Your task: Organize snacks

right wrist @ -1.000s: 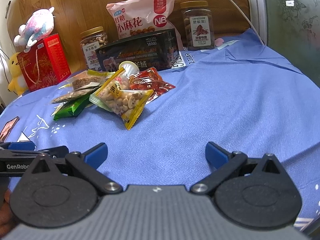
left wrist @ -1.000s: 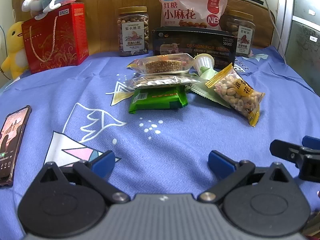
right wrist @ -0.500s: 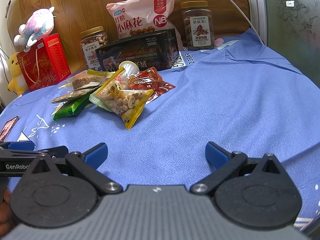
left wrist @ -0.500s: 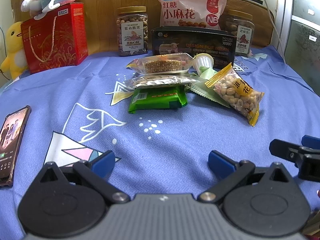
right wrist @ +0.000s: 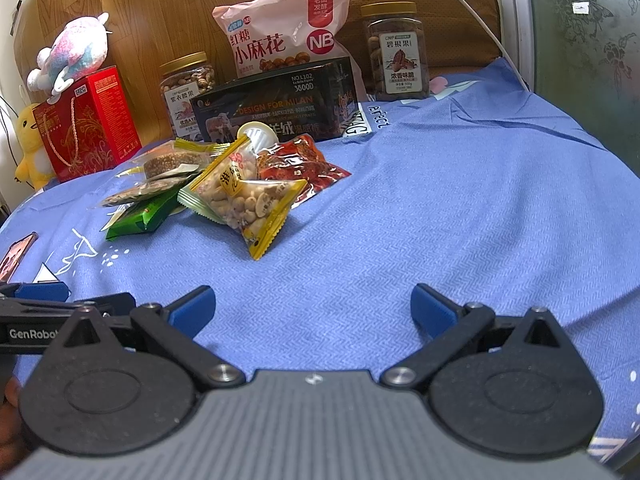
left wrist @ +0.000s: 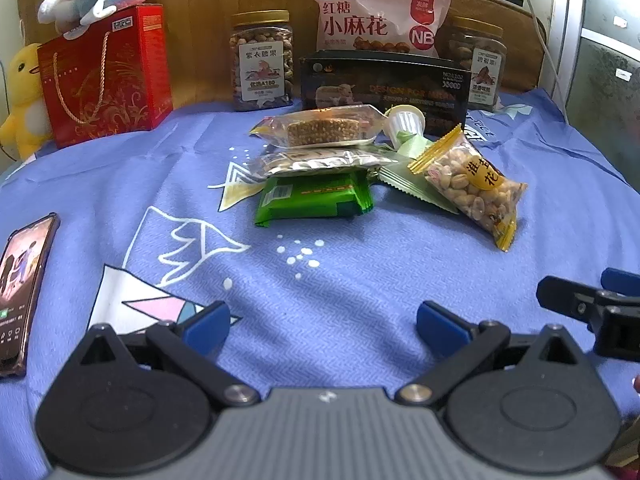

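A: Snacks? Where do they lie?

B: Heaped at twelve o'clock on the blue cloth [right wrist: 460, 208]: a peanut packet [right wrist: 244, 196] with yellow ends, a green wrapper [left wrist: 316, 198], a silvery seed pack [left wrist: 320, 159], a clear-wrapped grain bar [left wrist: 324, 126] and a red pouch [right wrist: 296, 164].

A: Any writing?

B: Behind them a black box [right wrist: 280, 108] reads "DESIGN FOR MILAN", a pink bag [right wrist: 284, 36] "NB", a jar [right wrist: 398, 54] "CNP".

A: Other things?

B: A phone [left wrist: 22, 284] at nine o'clock, a red gift bag [left wrist: 106, 74] at ten.

A: Grippers?

B: Left gripper [left wrist: 322, 320] and right gripper [right wrist: 312, 306] both gape wide, holding nothing.
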Demonstrator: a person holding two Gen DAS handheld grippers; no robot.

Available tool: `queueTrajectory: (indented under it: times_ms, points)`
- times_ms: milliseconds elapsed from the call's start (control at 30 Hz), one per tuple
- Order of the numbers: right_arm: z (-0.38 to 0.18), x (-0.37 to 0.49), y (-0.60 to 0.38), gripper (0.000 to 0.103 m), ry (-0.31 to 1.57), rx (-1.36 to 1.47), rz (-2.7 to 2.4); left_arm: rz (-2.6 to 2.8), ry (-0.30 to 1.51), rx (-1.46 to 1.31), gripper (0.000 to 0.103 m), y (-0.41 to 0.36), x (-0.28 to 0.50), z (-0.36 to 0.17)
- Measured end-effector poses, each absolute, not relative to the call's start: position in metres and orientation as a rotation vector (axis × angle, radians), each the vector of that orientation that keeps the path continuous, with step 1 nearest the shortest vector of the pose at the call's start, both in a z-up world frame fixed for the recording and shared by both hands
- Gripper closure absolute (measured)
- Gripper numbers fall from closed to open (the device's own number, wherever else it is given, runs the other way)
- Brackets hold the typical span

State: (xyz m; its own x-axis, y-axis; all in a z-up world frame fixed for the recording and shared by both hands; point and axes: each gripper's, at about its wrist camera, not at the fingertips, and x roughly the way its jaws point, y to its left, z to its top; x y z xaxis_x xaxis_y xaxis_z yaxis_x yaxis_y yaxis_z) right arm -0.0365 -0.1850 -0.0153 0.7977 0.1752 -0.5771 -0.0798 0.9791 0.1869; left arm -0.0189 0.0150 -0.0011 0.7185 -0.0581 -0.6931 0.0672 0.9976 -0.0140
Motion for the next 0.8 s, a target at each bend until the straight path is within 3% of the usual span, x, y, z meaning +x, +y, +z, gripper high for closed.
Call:
queueTrajectory:
  times_ms: [633, 800]
  points:
    - [0.009, -0.013, -0.188, 0.0, 0.532, 0.153, 0.182, -0.105, 0.652, -0.033, 0.0, 0.046, 0.006, 0.039]
    - [0.011, 0.001, -0.175, 0.015, 0.532, 0.063, 0.269, -0.225, 0.673, -0.098, 0.006, 0.043, 0.018, 0.048]
